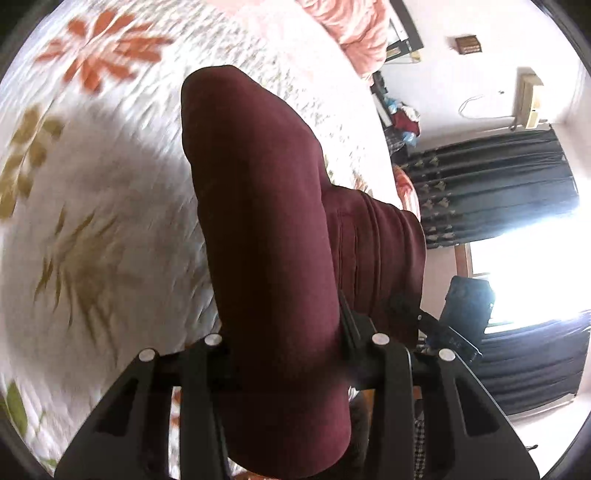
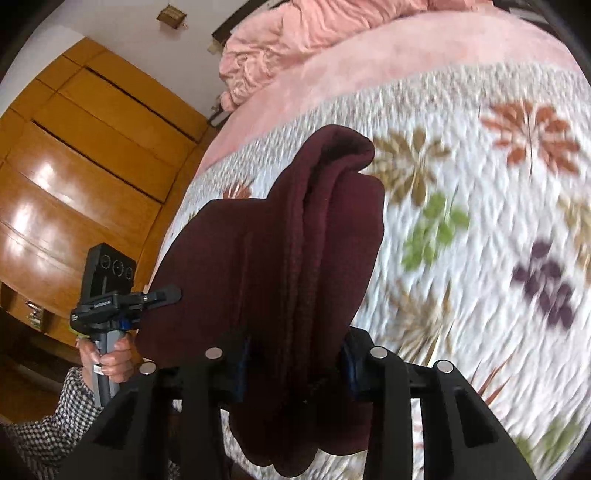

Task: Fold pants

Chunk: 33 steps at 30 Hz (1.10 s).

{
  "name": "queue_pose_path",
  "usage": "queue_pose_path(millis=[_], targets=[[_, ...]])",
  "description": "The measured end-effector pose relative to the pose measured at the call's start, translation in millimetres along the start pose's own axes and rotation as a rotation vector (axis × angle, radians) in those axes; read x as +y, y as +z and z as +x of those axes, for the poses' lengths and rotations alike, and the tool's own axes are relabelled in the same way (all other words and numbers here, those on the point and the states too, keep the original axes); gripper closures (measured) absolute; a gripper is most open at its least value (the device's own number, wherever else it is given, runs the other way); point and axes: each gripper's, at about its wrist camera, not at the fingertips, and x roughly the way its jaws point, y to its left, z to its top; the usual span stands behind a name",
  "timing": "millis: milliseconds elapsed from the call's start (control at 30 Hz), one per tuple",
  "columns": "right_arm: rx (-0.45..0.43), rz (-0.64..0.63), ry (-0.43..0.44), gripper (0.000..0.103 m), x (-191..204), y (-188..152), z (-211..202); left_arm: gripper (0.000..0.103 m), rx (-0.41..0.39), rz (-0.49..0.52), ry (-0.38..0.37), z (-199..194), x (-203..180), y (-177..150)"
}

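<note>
Left claw [image 1: 291, 373] and right claw [image 2: 295, 373] each clamp thick, soft maroon pants [image 2: 295, 240], drooping limply over the bed [image 2: 480, 258]; best gripped at bunched edges.

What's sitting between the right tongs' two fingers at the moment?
Bunched layers of the dark maroon fleece pants fill the right tongs, clamped between the fingers; the right wrist view shows it.

A home bedroom: bed [image 2: 480, 229] under a floral quilt, pink bedding [image 2: 303, 33] at 12 o'clock, wooden wardrobe [image 2: 74, 155] at 9 o'clock, dark curtains [image 1: 495, 184] at 3 o'clock
</note>
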Motion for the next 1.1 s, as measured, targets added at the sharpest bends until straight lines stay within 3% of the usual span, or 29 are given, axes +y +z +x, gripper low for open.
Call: queue_pose_path(millis=[200, 300, 367, 433, 467, 567, 600, 800, 967, 1100], targets=[[-0.004, 0.009, -0.055, 0.065, -19.1, 52.7, 27.0, 0.061, -0.044, -0.001, 0.071, 23.5, 3.1, 49.9], [0.055, 0.061, -0.107, 0.062, -40.1, 60.2, 62.2, 0.057, -0.005, -0.041, 0.159, 51.8, 27.6, 61.4], [0.071, 0.104, -0.181, 0.053, -57.9, 58.0, 80.2, 0.045, 0.015, -0.053, 0.235, 61.2, 41.2, 62.5], [0.038, 0.174, -0.132, 0.048, -75.4, 52.4, 83.2, 0.036, 0.009, -0.043, 0.237, 65.4, 48.4, 61.6], [0.028, 0.185, -0.123, 0.041, -78.4, 52.1, 82.0, 0.035, -0.008, -0.031, 0.223, 64.3, 48.0, 59.2], [0.015, 0.162, -0.167, 0.026, -82.1, 39.9, 71.8, 0.02, -0.052, 0.002, 0.266, 53.1, 44.1, 51.0], [-0.001, 0.154, -0.168, 0.026, -84.3, 33.7, 64.1, 0.014, -0.067, 0.017, 0.288, 49.6, 42.5, 48.2], [-0.042, 0.142, -0.21, 0.026, -85.2, -1.4, 38.5, 0.012, -0.113, 0.109, 0.363, 25.7, 39.1, 30.1], [-0.023, 0.18, -0.236, 0.021, -92.1, 9.0, 60.0, 0.011, -0.158, 0.118, 0.389, 24.0, 40.6, 17.1], [-0.029, 0.185, -0.246, 0.022, -83.8, 10.2, 52.7, 0.011, -0.149, 0.089, 0.411, 6.2, 50.2, 16.9]])
